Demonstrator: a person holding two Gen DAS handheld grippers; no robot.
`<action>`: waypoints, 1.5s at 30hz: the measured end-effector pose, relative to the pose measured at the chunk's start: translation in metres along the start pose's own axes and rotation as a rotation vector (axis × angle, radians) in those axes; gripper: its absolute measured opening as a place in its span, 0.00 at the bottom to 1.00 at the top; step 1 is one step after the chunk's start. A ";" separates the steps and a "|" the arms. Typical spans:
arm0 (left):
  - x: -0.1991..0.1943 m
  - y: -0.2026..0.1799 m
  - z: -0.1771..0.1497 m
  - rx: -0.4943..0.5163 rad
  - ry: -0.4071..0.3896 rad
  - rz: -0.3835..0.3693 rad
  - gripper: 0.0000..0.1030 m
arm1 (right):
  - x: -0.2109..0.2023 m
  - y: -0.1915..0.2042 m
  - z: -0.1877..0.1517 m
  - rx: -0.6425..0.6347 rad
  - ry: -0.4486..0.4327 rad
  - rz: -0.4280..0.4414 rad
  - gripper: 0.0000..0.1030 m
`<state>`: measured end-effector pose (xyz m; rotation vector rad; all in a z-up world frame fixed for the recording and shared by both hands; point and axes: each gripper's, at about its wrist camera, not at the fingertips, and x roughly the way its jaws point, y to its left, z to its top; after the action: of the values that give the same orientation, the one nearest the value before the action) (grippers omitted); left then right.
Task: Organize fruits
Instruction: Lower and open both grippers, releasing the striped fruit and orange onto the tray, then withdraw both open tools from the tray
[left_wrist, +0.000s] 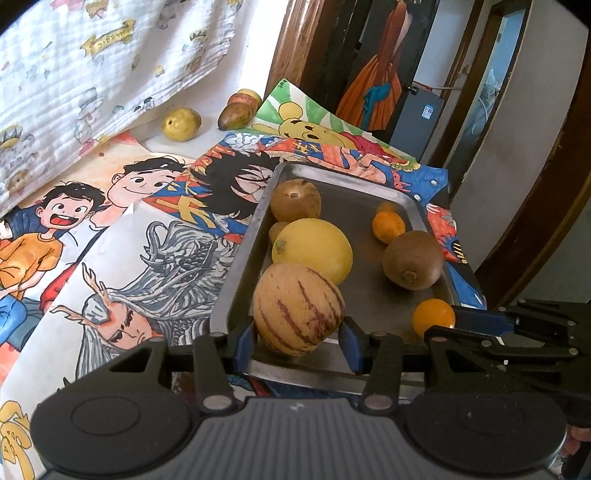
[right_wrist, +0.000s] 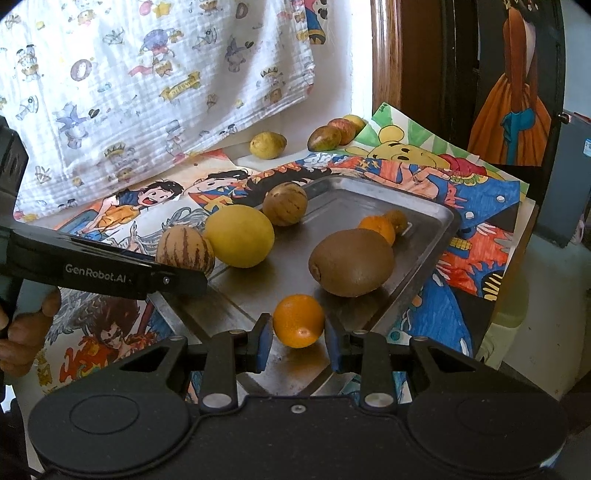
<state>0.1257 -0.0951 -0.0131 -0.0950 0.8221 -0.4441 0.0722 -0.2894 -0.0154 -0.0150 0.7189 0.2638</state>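
A steel tray (left_wrist: 334, 178) lies on cartoon drawings and holds a yellow citrus (left_wrist: 312, 249), a kiwi (left_wrist: 413, 259), a brownish striped melon (left_wrist: 295, 200) and a small orange (left_wrist: 388, 226). My left gripper (left_wrist: 297, 343) is shut on a pale striped melon (left_wrist: 297, 310) over the tray's near left rim. In the right wrist view, my right gripper (right_wrist: 299, 343) is shut on another small orange (right_wrist: 298, 320) just above the tray's (right_wrist: 424, 258) near end. The left gripper's finger (right_wrist: 177, 278) shows there too, beside the held melon (right_wrist: 184, 251).
At the back, off the tray, lie a yellow fruit (right_wrist: 267, 144) and a few mango-like fruits (right_wrist: 325, 138) under a hanging printed cloth (right_wrist: 147, 74). A wooden door frame (right_wrist: 388, 55) stands at the back right. A person's hand (right_wrist: 26, 325) holds the left gripper.
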 end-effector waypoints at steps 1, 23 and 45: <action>0.000 -0.001 0.000 0.003 0.001 0.000 0.52 | 0.000 0.000 0.000 0.000 0.002 -0.002 0.32; -0.012 -0.001 -0.004 -0.011 -0.013 -0.019 0.54 | -0.001 -0.001 -0.005 0.014 0.007 -0.007 0.33; -0.068 0.014 -0.030 -0.039 -0.162 0.070 1.00 | -0.042 0.024 -0.008 0.056 -0.002 -0.018 0.89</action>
<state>0.0685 -0.0511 0.0100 -0.1358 0.6726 -0.3499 0.0308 -0.2773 0.0080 0.0320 0.7231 0.2258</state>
